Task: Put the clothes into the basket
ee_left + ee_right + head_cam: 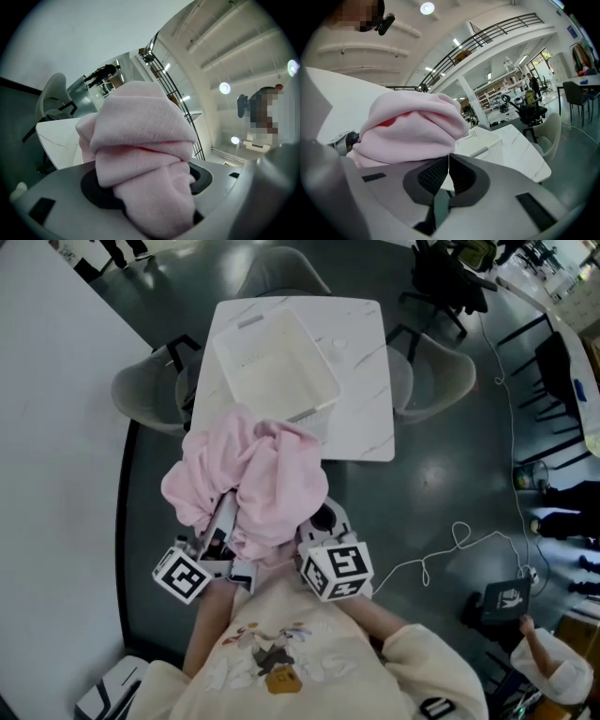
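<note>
Pink garment [255, 474], head view: bunched in a loose heap and held up off the floor at the near edge of the marble counter [361, 381], its far folds overlapping the counter's near side. White basket [277, 362] sits on the counter beyond it, empty as far as can be seen; the garment is not in it yet. Left tongs [223, 517] and right tongs [323, 519] both run in under the cloth, tips buried. Left gripper view: jaws stand partway apart, clamped on a thick rolled wad of the garment [143, 154] that fills the gap; counter edge [56, 136] shows behind. Right gripper view: jaws fully closed, pads meeting, no cloth showing between them; the garment [412, 129] rests on and past the tips, so this side looks to prop rather than grip, though a nipped hem at the very tips cannot be ruled out. Basket [487, 140] lies ahead and lower. Risks, as judged: the real hold is on the left alone, so the propped side may slide off on the way forward; hanging folds may snag the basket rim, shove the light basket along, or end up draped over its wall if released short.
</note>
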A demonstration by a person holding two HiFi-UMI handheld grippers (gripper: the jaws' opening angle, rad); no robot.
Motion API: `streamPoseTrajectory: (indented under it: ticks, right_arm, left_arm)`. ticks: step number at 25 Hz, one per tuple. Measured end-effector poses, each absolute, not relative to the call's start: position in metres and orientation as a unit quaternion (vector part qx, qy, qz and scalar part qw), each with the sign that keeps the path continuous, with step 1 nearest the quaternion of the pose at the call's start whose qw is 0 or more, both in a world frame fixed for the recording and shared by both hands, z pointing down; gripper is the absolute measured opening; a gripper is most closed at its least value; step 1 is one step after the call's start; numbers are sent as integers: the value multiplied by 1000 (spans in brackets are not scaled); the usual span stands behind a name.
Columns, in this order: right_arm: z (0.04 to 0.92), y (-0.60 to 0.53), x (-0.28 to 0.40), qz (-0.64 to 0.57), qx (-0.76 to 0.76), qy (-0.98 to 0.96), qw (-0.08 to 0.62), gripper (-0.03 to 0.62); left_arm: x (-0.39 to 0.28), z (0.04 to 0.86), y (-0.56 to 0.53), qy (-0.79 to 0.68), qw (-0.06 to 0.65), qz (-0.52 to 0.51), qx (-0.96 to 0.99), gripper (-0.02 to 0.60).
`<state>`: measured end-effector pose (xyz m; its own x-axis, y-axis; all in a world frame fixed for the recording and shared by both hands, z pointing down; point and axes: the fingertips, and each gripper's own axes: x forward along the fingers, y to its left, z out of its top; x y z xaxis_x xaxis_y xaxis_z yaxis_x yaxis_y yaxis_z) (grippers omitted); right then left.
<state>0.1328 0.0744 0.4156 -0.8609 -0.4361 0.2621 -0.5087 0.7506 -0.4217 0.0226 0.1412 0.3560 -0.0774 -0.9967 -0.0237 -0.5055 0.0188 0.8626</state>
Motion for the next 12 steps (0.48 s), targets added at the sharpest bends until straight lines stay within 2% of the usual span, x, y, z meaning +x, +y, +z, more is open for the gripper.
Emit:
streamPoseTrajectory:
  ticks: [12]
  right_arm:
    - [406,-8,51,237,288,-924,82,8]
  left_arm:
    - [-62,355,48,-570,383,-369,625,322]
